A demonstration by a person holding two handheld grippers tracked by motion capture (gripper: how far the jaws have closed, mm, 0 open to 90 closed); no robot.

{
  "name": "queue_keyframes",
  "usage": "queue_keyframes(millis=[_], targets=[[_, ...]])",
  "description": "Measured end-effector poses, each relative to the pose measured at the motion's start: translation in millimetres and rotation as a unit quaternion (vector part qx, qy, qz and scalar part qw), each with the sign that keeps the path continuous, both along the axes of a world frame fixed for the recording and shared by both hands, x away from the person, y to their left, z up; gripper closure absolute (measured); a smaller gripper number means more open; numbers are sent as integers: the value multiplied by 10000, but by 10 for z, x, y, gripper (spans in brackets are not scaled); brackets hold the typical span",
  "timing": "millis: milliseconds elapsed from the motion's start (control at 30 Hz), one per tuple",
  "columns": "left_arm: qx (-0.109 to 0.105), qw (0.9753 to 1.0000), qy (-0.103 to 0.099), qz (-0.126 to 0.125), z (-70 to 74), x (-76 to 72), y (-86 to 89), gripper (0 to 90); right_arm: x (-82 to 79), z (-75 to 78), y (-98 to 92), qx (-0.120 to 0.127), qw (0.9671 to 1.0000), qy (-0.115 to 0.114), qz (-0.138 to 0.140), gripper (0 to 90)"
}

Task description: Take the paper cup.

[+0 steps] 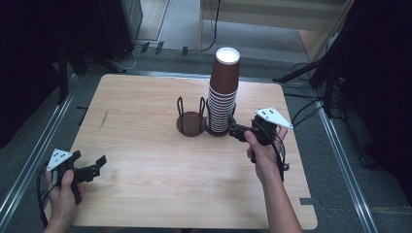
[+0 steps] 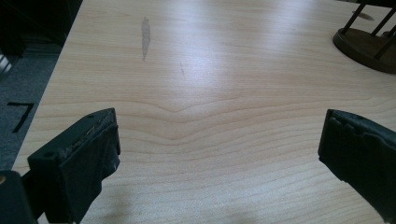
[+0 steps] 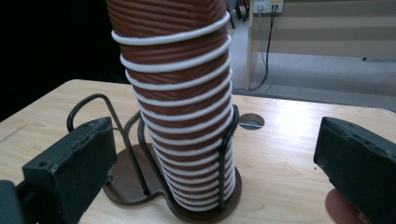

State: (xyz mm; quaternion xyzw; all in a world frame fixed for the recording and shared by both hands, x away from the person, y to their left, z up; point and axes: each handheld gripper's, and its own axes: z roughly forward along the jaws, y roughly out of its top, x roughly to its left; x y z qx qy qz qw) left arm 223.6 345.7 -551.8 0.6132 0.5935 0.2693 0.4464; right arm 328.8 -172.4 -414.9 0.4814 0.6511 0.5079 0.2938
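Table [image 1: 145,121]: light wood-grain top, a faint grey smear near its left part, visible in the left gripper view as well.

Cup holder [image 1: 191,122]: dark brown, two round bases joined side by side, with thin black wire loops rising from them. It stands near the far middle of the table. The left base is bare. The right base carries the cup stack [image 1: 223,92].

Cup stack: brown ribbed paper cups with white rims, nested upside down, so the white underside of the top cup faces up. The stack leans slightly, its top tilted to the right in the high view. In the right gripper view the stack [image 3: 182,116] sits inside the wire loops, and the rims show as white rings down its length.

Right gripper [image 1: 236,131]: held in the person's right hand [image 1: 262,155], just beside the holder's right base, jaws pointing at the lower part of the stack. Jaws stand wide apart; nothing between them touches them. In its own view the stack lies left of centre between the jaws, farther off.

Left gripper [image 1: 94,167]: held in the left hand [image 1: 63,194] near the table's front left corner, well apart from the holder. Jaws spread wide, holding nothing, bare tabletop between them.
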Motion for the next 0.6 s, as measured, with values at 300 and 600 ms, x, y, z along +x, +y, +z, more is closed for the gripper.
queue_keyframes(millis=[300, 600], targets=[[-2, 10000, 9, -17, 0, 3, 4, 0, 121, 130, 133, 162, 9998, -106, 100, 0], [2, 10000, 13, -19, 0, 3, 5, 0, 189, 202, 244, 159, 9997, -193, 27, 0]])
